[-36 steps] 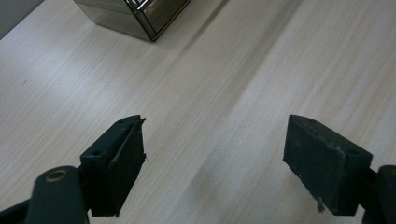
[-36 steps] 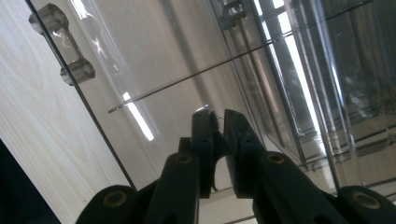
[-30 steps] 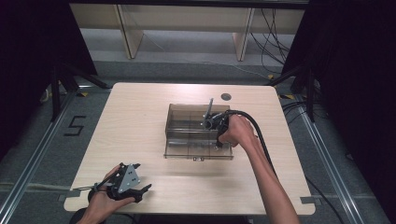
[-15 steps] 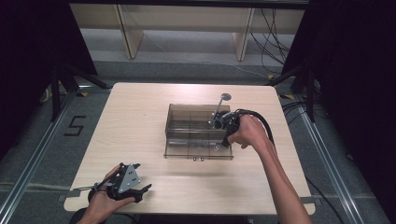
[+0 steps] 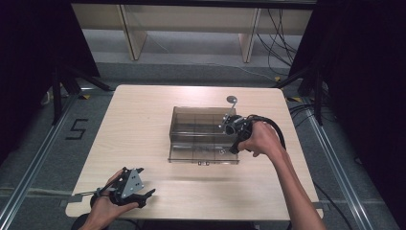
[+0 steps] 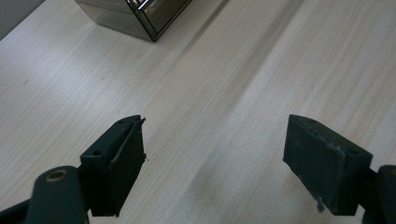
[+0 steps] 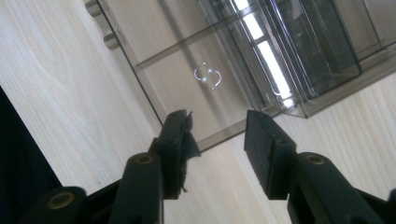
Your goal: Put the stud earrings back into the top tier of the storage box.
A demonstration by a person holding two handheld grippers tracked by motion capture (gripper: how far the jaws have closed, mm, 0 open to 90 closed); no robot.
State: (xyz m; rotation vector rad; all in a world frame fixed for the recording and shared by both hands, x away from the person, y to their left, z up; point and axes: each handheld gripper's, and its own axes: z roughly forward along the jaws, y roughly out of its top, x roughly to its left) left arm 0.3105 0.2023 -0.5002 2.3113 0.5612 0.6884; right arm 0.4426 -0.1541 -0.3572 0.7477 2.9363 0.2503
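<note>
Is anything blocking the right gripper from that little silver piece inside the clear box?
Yes. The right gripper is outside the clear box, so the box's transparent wall stands between its open fingers and the silver piece lying inside.

A pale wooden counter (image 5: pixel 143 124) with a light grain stands on a grey carpeted floor (image 5: pixel 43 143). A black mark shaped like the figure five (image 5: pixel 76 129) lies on the floor just beside the counter's left edge, and metal rails (image 5: pixel 28 177) run along the floor on both sides. Beyond the far edge stands light wooden shelving (image 5: pixel 191 24), with dark cables (image 5: pixel 282 38) trailing down at its right.
</note>
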